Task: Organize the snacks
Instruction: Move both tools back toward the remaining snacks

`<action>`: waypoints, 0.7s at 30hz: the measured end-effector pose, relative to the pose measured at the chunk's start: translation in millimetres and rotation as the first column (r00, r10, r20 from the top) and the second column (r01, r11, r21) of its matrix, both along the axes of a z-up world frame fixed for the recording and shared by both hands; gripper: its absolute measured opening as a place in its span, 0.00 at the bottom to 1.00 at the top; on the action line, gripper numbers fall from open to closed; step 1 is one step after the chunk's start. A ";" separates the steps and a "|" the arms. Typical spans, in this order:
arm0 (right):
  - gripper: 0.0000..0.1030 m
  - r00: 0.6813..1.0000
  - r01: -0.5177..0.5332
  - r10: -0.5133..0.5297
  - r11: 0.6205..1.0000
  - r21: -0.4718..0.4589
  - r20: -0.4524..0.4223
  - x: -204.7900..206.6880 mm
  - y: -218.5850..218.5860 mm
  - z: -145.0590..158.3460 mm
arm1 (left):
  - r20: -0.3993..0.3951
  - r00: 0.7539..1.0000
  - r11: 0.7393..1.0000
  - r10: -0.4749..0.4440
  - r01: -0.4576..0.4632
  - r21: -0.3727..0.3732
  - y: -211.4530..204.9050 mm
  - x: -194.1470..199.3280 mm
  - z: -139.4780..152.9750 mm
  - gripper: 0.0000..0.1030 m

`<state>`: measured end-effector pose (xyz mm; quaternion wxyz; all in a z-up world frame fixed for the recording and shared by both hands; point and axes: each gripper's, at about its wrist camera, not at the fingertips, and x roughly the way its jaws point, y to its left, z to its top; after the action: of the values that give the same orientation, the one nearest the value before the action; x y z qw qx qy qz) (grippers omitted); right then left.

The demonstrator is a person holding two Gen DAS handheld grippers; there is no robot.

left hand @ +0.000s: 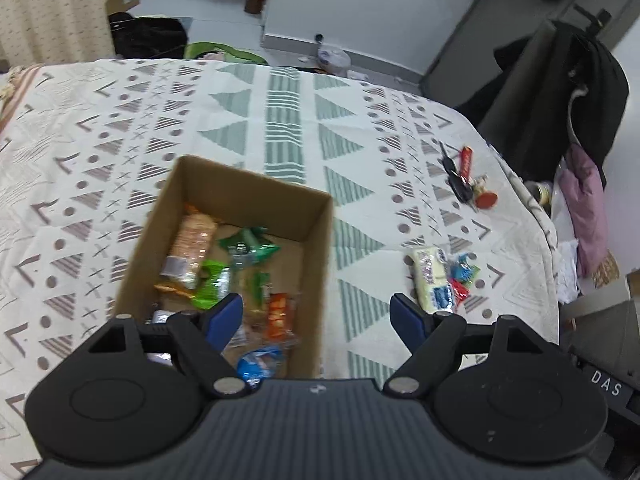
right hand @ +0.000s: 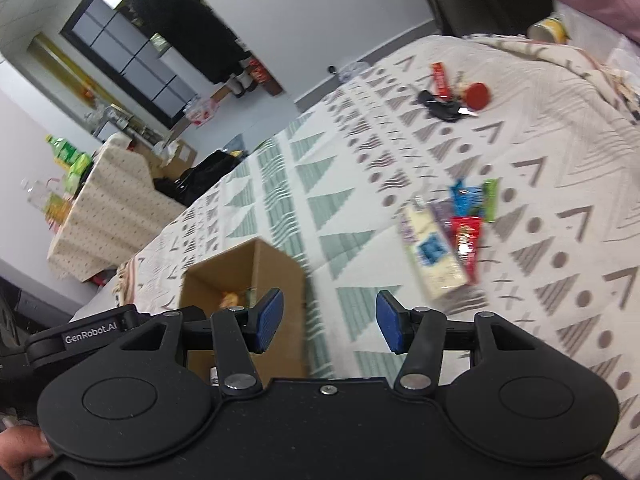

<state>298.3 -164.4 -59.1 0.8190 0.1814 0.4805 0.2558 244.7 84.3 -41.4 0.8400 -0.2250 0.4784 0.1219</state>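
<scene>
Both claws stand wide open and hold nothing: the left gripper (left hand: pixel 316 316) hangs over the near end of the open brown cardboard box (left hand: pixel 320 248), one blue-padded finger above its contents and the other outside its right wall, while the right gripper (right hand: pixel 329 320) hovers above the cloth just right of that box (right hand: pixel 276 280), touching nothing.

Beneath them spreads a cream woven tablecloth (left hand: pixel 288 120) patterned with green and brown striped triangles, dots and crosses. Beyond it are a grey floor and pale walls.

Inside the box lie crinkly snack wrappers (left hand: pixel 224 268) in orange, green, red and blue. On the cloth to its right, well apart, sits a small heap of loose packets (left hand: pixel 440 276): a pale yellow rectangular pack beside red, blue and green sachets. Farther off lies a bunch of black keys (left hand: pixel 456 184) with a red tag.
</scene>
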 end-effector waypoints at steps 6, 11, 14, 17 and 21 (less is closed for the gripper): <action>0.50 1.000 0.028 -0.028 1.000 0.000 -0.011 15.3 -25.9 -10.6 | 0.012 0.999 0.999 -0.040 0.040 0.007 -25.1 22.3 -3.1 0.77; 0.46 0.998 0.056 -0.056 0.998 0.004 -0.042 31.2 -43.5 -24.8 | -0.008 0.997 0.997 -0.077 0.077 0.005 -46.3 44.0 -13.7 0.77; 0.41 0.996 0.066 -0.066 0.998 0.006 -0.063 39.9 -50.7 -34.9 | -0.019 0.996 0.996 -0.088 0.088 -0.003 -55.9 56.1 -22.1 0.77; 0.39 0.994 0.073 -0.072 0.997 0.007 -0.085 48.2 -56.5 -46.6 | -0.031 0.994 0.995 -0.100 0.100 -0.012 -64.6 68.2 -31.9 0.77; 0.34 0.991 0.076 -0.075 0.997 0.007 -0.113 59.5 -61.7 -61.6 | -0.043 0.991 0.991 -0.131 0.130 -0.025 -77.3 84.0 -45.0 0.76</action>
<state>357.9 -226.0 -120.7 0.7987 0.2181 0.5172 0.2166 328.7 7.1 -86.4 0.8328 -0.1999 0.5119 0.0665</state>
